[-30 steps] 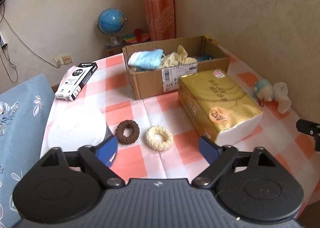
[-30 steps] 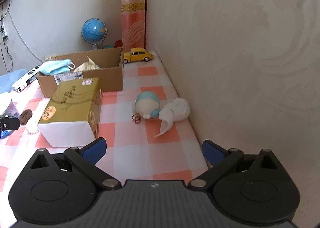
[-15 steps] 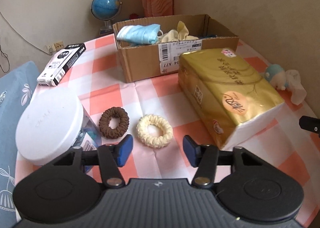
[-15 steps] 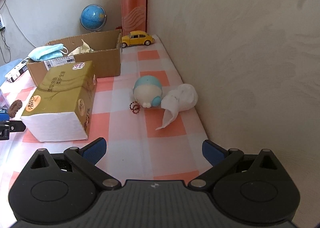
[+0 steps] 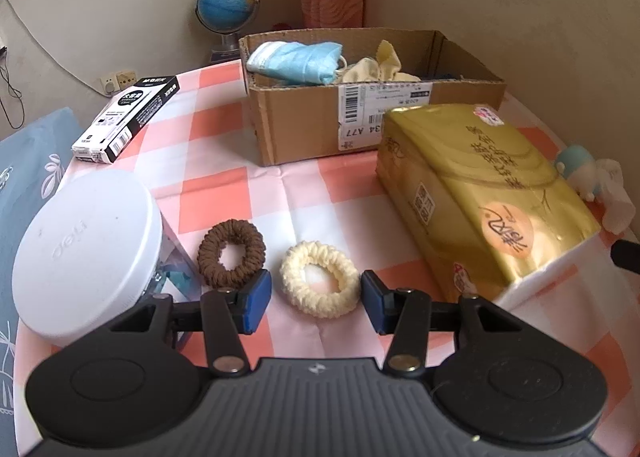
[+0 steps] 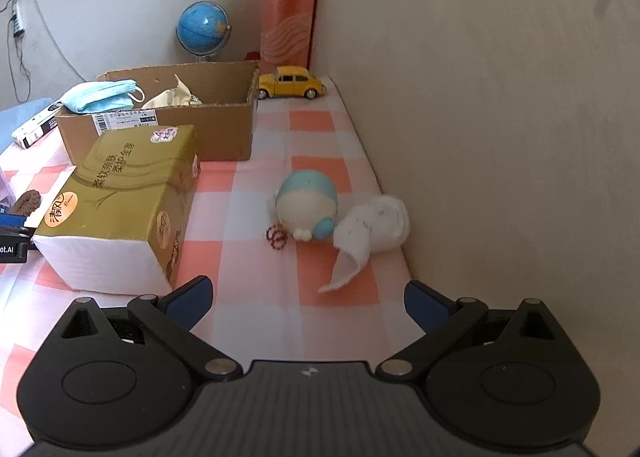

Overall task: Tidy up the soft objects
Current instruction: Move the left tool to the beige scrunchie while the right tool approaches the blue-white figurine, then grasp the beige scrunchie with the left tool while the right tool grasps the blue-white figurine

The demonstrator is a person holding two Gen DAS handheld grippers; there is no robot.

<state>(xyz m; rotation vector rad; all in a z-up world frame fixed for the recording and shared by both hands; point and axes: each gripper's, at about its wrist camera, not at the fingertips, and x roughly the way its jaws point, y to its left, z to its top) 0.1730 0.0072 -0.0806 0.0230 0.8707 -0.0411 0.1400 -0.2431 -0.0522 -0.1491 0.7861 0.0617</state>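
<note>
A cream scrunchie [image 5: 320, 303] lies flat on the checked cloth, right between the blue pads of my left gripper [image 5: 316, 295]. Its jaws are closing, with a pad on each side of the scrunchie and neither visibly pressing it. A brown scrunchie [image 5: 232, 229] lies just left of it, by the left pad. Behind them an open cardboard box [image 5: 304, 129] holds a blue face mask [image 5: 296, 61] and a cream cloth [image 5: 372, 69]. My right gripper [image 6: 308, 305] is open and holds nothing, short of a blue plush toy [image 6: 308, 205] and a crumpled white cloth [image 6: 376, 225].
A gold tissue pack [image 5: 480, 177] lies between the two grippers. A white round container [image 5: 84, 253] stands close on the left. Also here are a black-and-white carton [image 5: 128, 117], a globe [image 5: 226, 5], a yellow toy car [image 6: 290, 83] and the wall [image 6: 500, 117] on the right.
My left gripper came down and forward onto the cream scrunchie, and its jaws narrowed from wide open to either side of it. My right gripper edged closer to the plush toy, still open.
</note>
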